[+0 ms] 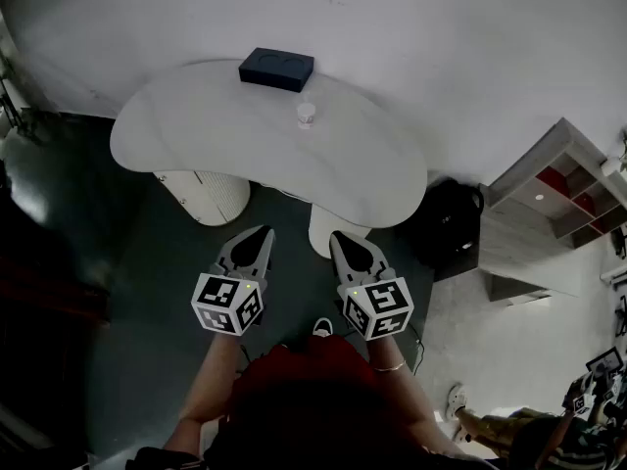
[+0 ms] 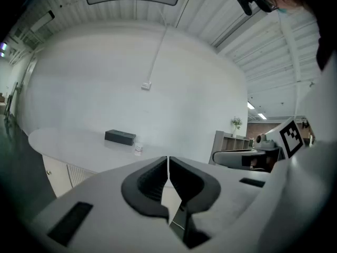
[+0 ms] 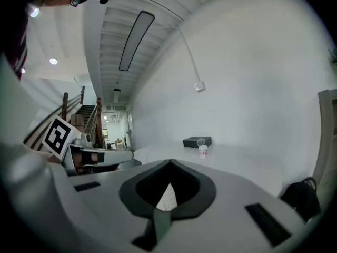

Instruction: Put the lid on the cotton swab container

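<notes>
The cotton swab container is a small white tub standing on the white table, just in front of a dark box. It also shows far off as the container in the left gripper view and the container in the right gripper view. A clear round piece, seemingly its lid, sits just above it; I cannot tell whether it is attached. My left gripper and right gripper hang side by side short of the table's near edge. Both are shut with nothing in them.
A white ribbed cabinet and a white pedestal stand under the table. A black backpack and a grey shelf unit are to the right. Another person's feet show at the lower right.
</notes>
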`<state>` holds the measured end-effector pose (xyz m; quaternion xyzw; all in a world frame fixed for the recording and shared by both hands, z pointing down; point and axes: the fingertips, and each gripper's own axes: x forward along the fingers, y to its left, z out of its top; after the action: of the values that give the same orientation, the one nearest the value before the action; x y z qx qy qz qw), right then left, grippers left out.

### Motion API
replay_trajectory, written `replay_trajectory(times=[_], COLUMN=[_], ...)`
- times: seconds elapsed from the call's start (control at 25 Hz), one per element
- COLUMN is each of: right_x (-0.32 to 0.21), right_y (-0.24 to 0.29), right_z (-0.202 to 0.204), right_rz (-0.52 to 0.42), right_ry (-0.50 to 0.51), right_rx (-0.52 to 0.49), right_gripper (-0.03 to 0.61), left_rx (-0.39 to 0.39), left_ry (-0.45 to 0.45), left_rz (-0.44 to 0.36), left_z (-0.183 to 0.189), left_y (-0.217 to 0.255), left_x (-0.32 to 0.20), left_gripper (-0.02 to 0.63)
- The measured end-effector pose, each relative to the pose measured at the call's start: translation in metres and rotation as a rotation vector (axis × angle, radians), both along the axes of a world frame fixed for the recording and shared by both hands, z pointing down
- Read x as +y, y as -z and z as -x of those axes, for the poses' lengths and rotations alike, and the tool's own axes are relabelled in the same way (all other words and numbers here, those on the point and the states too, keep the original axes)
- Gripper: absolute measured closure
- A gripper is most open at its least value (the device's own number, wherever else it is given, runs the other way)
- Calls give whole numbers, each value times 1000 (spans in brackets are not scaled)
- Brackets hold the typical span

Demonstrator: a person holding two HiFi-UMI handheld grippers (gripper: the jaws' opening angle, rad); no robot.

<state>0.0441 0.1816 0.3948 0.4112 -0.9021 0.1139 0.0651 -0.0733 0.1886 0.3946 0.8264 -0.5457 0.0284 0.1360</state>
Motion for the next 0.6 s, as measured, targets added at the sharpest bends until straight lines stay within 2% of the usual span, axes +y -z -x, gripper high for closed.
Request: replay_trajectory(times=[0.36, 0.6], right_x=[-43, -64], right_y=[3, -1], right_z=[-20, -20], right_rz=[-20, -28], right_ry=[15, 69], right_rx=[-16, 24], right_gripper=[563, 563], left_rx=[-37, -63], left_ry=[40, 62], left_rz=[-3, 8], left_z=[-14, -23], left_y=[-4, -6], left_x=[-40, -55], left_gripper=[581, 580])
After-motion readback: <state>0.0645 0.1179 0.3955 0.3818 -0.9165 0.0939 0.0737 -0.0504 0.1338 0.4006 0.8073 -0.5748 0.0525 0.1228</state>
